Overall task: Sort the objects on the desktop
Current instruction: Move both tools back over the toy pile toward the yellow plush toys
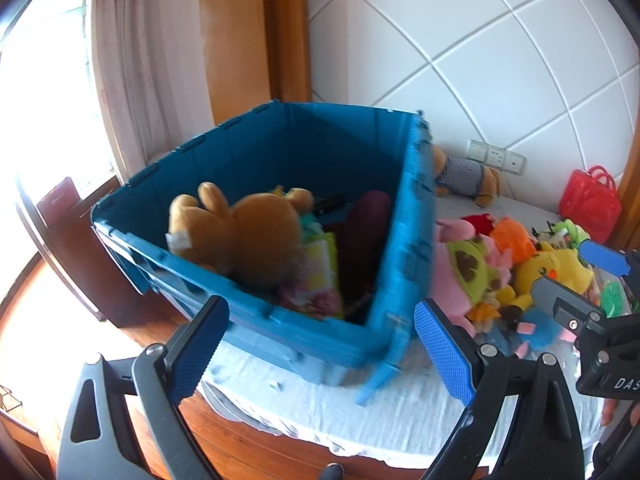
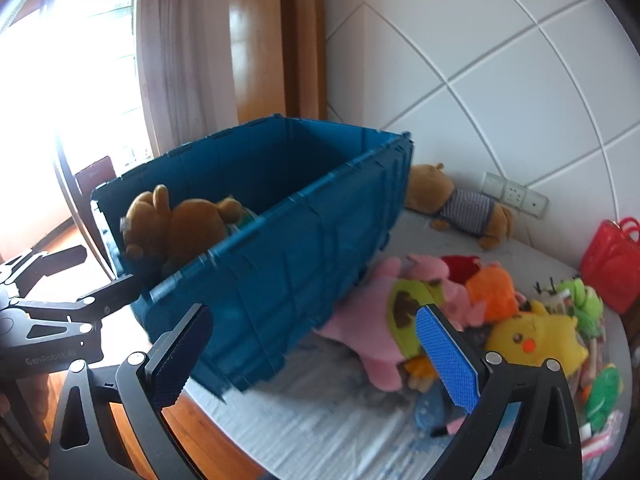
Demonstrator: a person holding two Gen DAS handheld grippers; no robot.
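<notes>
Blown-out window (image 1: 44, 92) glare, motion blur

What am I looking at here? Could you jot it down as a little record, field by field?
Container: blue crate, open top
Inside crate: brown plush bear, other items
Beside crate: plush toy pile on cloth-covered table
By wall: striped-shirt bear, red basket
Left gripper: open, empty
Right gripper: open, empty

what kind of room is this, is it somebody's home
Probably a room in a home, perhaps a bedroom. A curtain hangs by a bright window, wooden trim frames a padded white wall, and plush toys lie beside a blue bin.
</notes>
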